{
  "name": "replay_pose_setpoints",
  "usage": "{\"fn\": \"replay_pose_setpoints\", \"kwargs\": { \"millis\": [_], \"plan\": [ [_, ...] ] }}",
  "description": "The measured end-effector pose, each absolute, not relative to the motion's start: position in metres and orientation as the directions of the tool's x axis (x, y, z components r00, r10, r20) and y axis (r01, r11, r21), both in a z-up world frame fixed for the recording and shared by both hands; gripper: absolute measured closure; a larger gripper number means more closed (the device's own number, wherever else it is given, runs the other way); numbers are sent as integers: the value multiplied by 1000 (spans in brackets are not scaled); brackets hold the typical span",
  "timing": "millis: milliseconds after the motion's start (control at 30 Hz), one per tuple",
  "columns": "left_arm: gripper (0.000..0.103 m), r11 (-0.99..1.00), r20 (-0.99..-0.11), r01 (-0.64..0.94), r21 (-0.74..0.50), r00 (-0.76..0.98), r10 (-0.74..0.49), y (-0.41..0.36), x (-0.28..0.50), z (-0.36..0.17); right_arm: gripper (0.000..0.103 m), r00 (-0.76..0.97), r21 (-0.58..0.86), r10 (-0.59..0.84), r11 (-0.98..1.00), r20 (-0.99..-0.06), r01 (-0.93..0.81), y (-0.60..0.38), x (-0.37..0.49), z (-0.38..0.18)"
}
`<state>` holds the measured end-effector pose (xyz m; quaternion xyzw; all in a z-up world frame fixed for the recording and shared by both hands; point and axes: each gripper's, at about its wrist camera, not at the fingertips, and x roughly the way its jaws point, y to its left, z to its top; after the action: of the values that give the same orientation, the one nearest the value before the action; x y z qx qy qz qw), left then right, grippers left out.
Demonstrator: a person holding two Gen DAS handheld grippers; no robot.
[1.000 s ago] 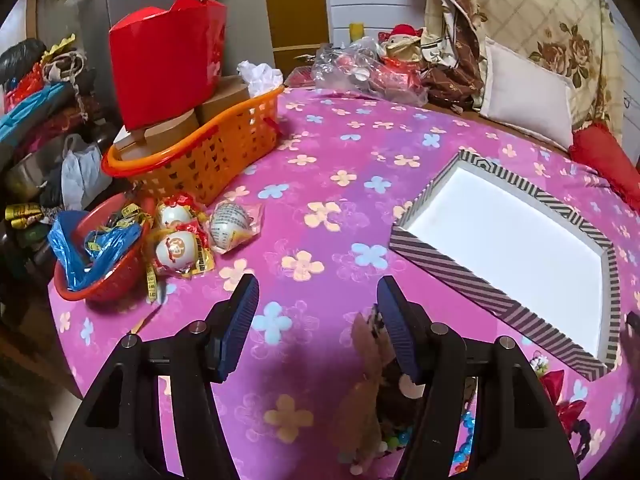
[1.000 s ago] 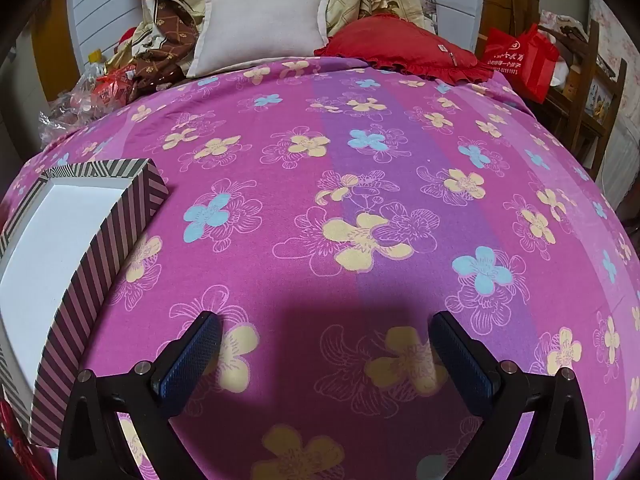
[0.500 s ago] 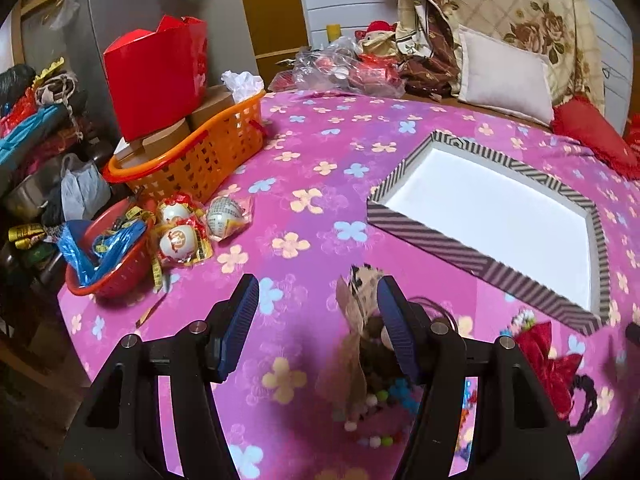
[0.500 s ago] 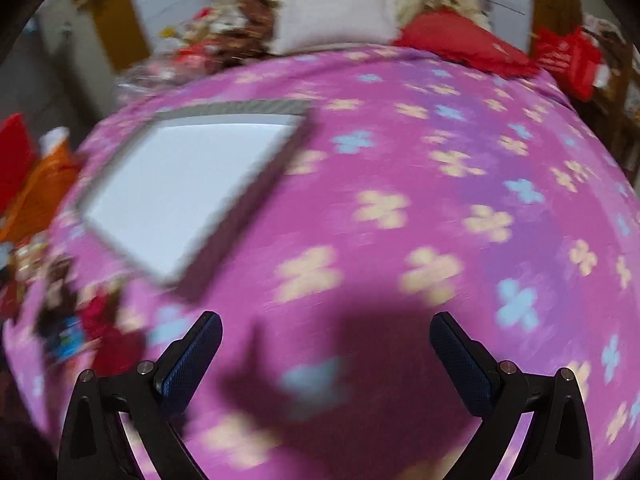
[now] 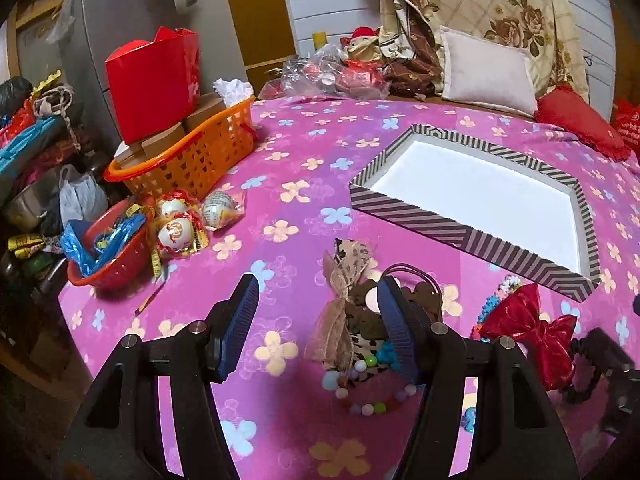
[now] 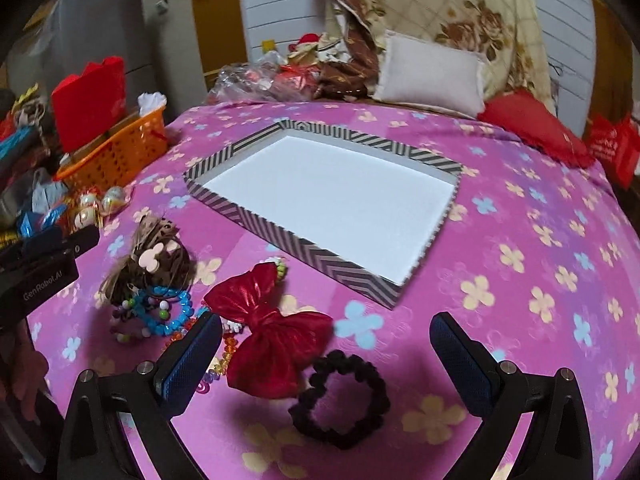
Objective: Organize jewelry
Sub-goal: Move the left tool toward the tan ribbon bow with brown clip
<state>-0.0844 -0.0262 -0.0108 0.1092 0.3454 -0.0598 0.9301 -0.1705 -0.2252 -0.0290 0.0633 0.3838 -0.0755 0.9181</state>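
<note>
A striped box with a white floor lies open on the pink flowered bedspread, also shown in the right wrist view. In front of it lies a jewellery pile: a brown mesh bow on hair ties, a red shiny bow, a blue bead bracelet and a black scrunchie. My left gripper is open, its right finger over the brown pile. My right gripper is open wide above the red bow and scrunchie, touching neither.
An orange basket with a red box stands at the left edge of the bed. Beside it are a red bowl and wrapped eggs. Pillows are stacked at the back.
The right gripper swung left, from bare bedspread to over the red bow and scrunchie. The left gripper drew back, so more of the brown pile and the box now show.
</note>
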Motion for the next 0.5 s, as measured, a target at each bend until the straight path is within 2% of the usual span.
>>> {"fn": "replay_pose_setpoints", "kwargs": {
  "millis": [500],
  "plan": [
    [41,972,-675,191,138,736,-49,-27,-78,-16,0,720,13,-119,985,-684,175,-223,-177,-24]
  ]
}}
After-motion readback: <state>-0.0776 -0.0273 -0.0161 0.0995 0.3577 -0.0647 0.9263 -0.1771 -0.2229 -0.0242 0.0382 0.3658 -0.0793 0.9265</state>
